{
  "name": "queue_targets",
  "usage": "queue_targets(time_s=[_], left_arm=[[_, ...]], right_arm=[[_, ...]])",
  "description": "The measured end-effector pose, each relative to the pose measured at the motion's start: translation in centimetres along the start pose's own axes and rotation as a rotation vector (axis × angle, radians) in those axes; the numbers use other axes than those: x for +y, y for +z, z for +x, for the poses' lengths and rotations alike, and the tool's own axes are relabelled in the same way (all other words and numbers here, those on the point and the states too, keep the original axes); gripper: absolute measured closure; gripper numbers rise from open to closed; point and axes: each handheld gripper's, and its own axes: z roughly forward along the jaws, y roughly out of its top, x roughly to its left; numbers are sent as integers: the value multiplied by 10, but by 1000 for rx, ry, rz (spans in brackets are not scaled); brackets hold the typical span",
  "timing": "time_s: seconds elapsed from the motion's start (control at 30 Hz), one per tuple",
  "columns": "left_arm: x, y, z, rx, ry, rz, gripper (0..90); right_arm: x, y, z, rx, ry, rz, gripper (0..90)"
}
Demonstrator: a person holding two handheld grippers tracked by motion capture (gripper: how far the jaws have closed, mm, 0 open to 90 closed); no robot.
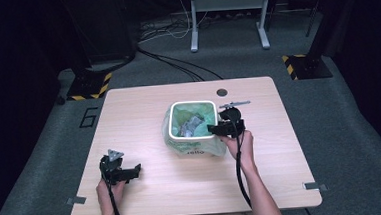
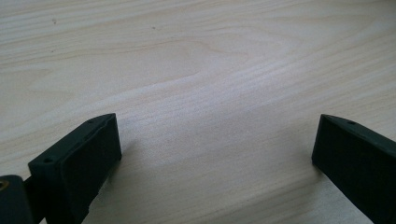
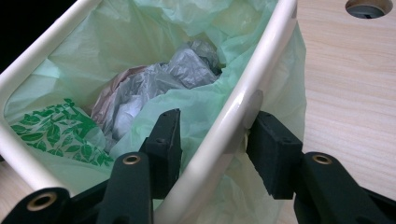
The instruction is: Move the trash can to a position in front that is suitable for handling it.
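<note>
A white bin (image 1: 192, 103) lined with a pale green bag (image 1: 196, 146) stands at the middle of the wooden table (image 1: 139, 115). Crumpled grey and white plastic (image 1: 191, 125) lies inside it. My right gripper (image 1: 216, 129) reaches the bin's right wall from the near right. In the right gripper view the right gripper (image 3: 217, 126) straddles the bin's rim (image 3: 224, 130): one jaw is inside against the green bag (image 3: 154, 42), the other outside by the rim, and the gap is wider than the rim. My left gripper (image 1: 132, 172) rests near the table's front left, open, and the left gripper (image 2: 215, 140) has bare wood between its jaws.
A round cable hole (image 1: 221, 92) sits in the table behind the bin, also seen as the hole (image 3: 369, 7) in the right gripper view. Metal clips (image 1: 76, 200) mark the table's front corners. Cables and a stand's legs (image 1: 229, 40) lie on the floor beyond.
</note>
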Motion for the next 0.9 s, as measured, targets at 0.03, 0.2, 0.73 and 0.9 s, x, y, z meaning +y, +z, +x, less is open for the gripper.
queue_targets(time_s=[0.03, 0.2, 0.73, 0.9], left_arm=[[0, 0, 0, 0, 0, 0, 11], [0, 0, 0, 0, 0, 0, 11], [0, 0, 0, 1, -4, 1, 11], [0, 0, 0, 2, -5, -1, 11]], right_arm=[[0, 0, 1, 4, -1, 1, 540], [-2, 0, 5, 15, -14, 3, 546], [-7, -5, 6, 51, -25, -31, 454], [-7, -17, 0, 61, -53, -74, 196]])
